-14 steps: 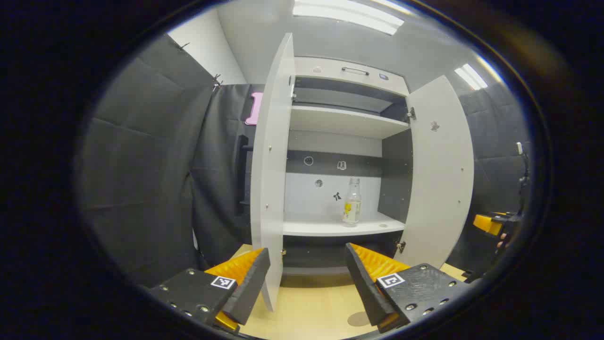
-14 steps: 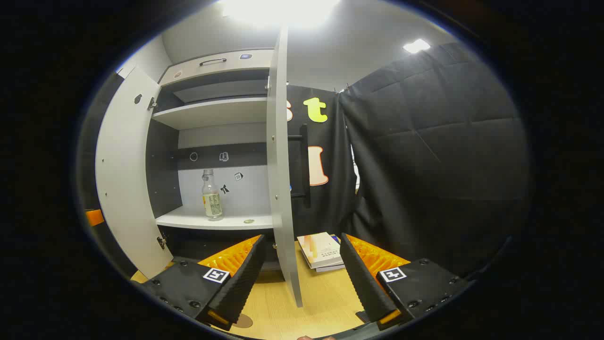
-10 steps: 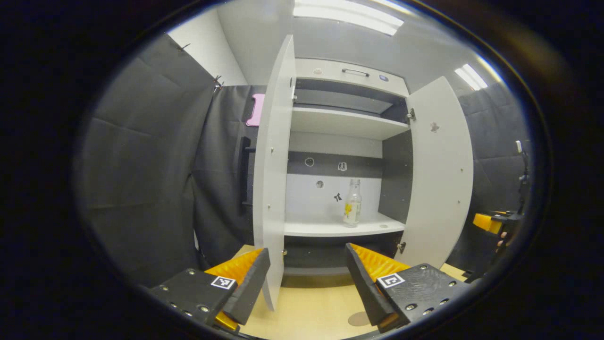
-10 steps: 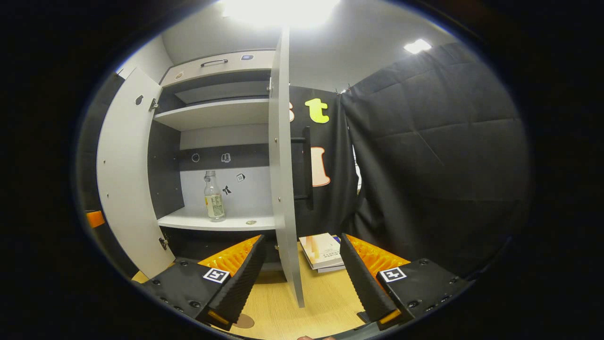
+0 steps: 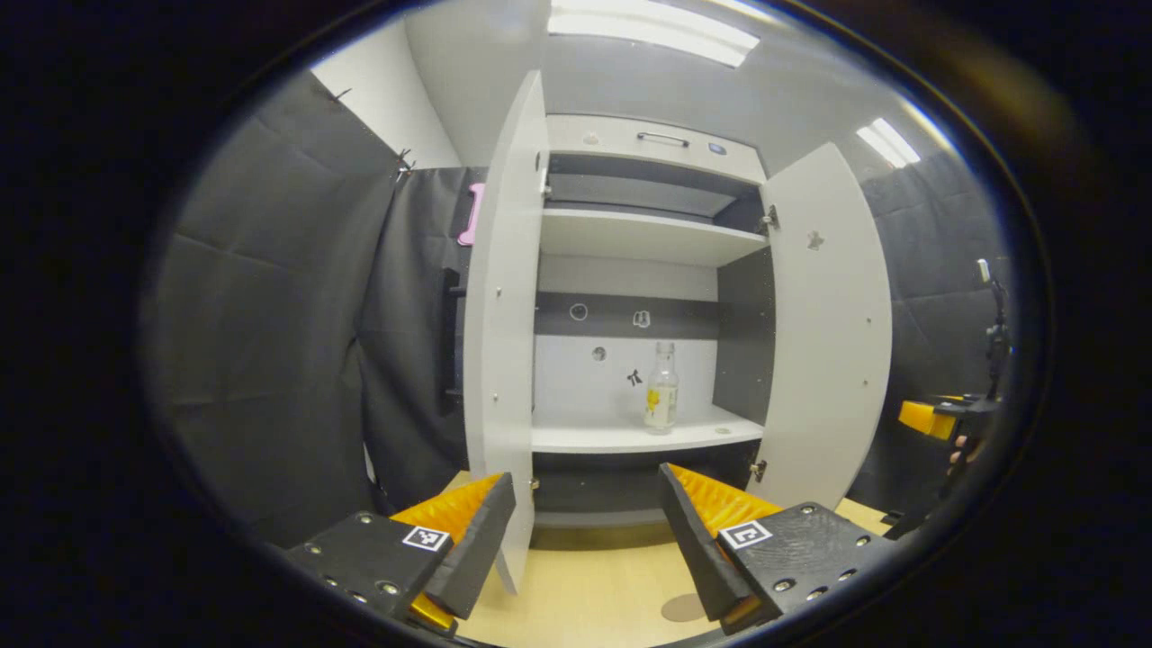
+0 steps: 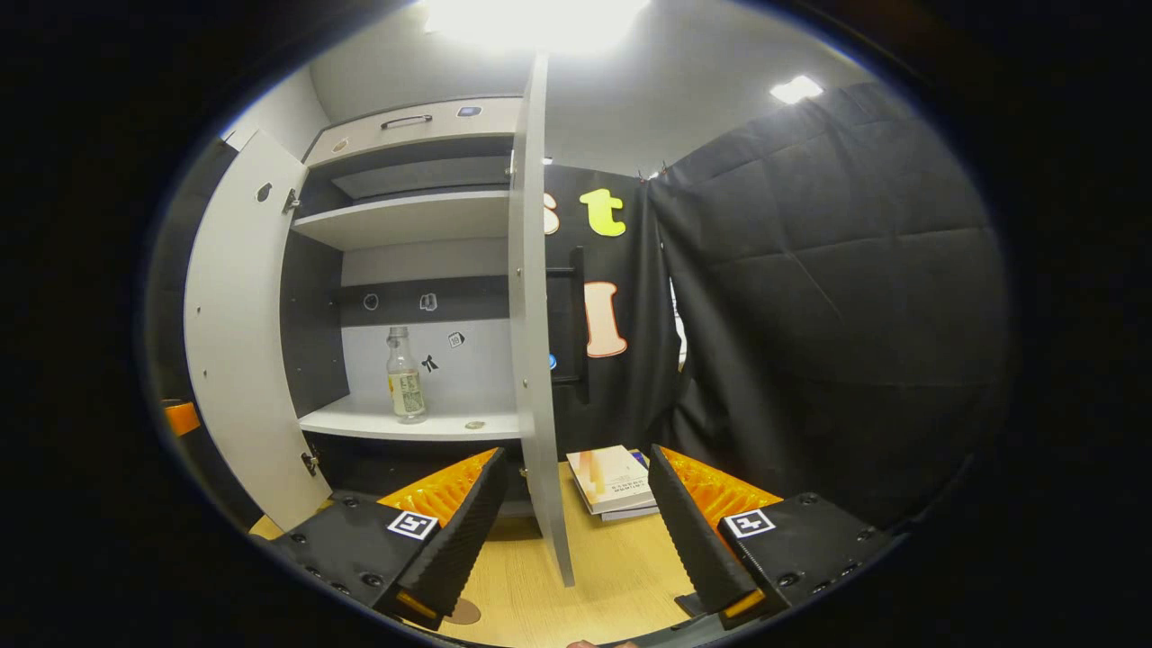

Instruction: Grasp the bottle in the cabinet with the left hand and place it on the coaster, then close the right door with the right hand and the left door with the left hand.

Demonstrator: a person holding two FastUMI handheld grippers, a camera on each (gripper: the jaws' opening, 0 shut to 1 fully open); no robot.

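Bottle [image 5: 661,399] upright on cabinet shelf [image 5: 630,437], doors open

My two handheld grippers, black blocks with ribbed wedges

On my left gripper [image 5: 585,540] and right gripper [image 6: 567,540] each finger sits on a black mount carrying a small square black-and-white marker and a row of round screws near the edge; behind each flat finger face runs a ribbed, wedge-shaped backing.

Bottle [image 5: 661,400] on shelf [image 5: 630,437] in cabinet [image 5: 743,342].
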